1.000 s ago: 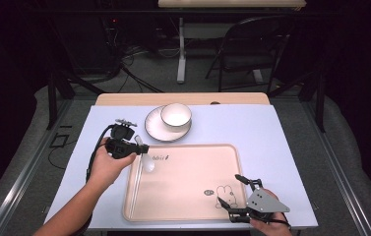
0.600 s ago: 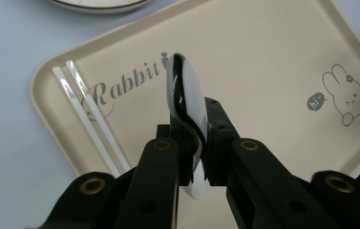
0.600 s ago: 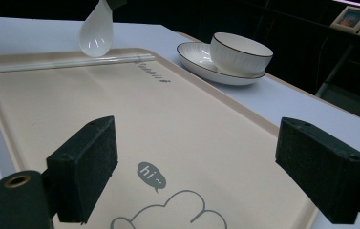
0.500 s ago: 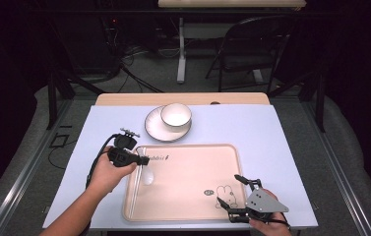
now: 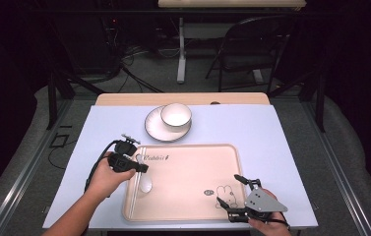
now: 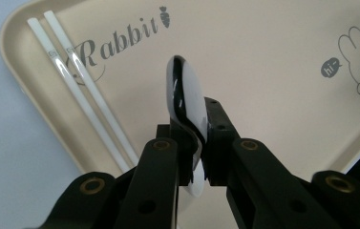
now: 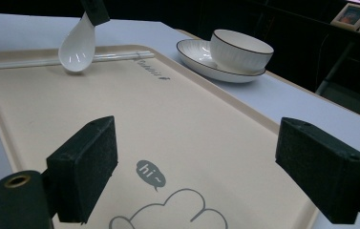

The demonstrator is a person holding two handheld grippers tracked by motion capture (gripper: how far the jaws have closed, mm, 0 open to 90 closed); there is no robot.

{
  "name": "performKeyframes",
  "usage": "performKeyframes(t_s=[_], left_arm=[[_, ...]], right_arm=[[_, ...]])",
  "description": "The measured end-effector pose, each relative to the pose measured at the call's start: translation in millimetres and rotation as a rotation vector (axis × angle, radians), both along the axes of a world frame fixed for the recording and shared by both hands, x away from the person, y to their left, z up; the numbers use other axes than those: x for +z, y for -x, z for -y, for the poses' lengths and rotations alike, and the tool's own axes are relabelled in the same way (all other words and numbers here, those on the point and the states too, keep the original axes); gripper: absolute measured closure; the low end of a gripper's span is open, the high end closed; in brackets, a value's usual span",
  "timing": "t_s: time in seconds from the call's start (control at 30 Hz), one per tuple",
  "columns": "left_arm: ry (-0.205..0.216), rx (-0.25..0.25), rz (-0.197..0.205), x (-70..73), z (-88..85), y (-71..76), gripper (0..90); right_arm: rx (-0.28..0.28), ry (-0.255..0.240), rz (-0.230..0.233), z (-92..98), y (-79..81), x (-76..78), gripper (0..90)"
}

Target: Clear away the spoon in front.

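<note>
"Rabbit" and "hi~" on tray (image 6: 273, 71)

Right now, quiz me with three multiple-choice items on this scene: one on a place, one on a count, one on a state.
1. Where is the bowl?
A. on the plate
B. on the tray
C. on the floor

2. How many chopsticks lie on the tray?
A. one
B. two
C. four

3. What is the left gripper doing?
A. standing open
B. gripping the spoon
C. gripping the bowl

Answers: 1 A, the bowl sits on the plate beyond the tray. 2 B, two white sticks lie along the tray's edge. 3 B, its jaws clamp the spoon's handle.
</note>
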State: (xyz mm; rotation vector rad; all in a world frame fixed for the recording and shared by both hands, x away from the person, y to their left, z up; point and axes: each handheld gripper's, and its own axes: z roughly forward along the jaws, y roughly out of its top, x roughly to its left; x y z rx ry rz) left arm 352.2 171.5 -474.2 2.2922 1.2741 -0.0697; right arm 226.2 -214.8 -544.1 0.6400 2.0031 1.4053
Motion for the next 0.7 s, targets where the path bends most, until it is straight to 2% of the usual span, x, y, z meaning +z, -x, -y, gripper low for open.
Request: performKeyframes(t_s=[0.2, 0.7], left_arm=[[-0.004, 0.005, -0.007, -6.7, 0.0, -4.9, 84.5], [0.003, 0.091, 0.009, -27.9, 2.0, -24.3, 75.8]], right_arm=[[0.0, 0.0, 0.001, 0.6, -0.6, 0.0, 13.5], [0.0, 0.001, 0.0, 0.5, -0.8, -0.1, 13.5]])
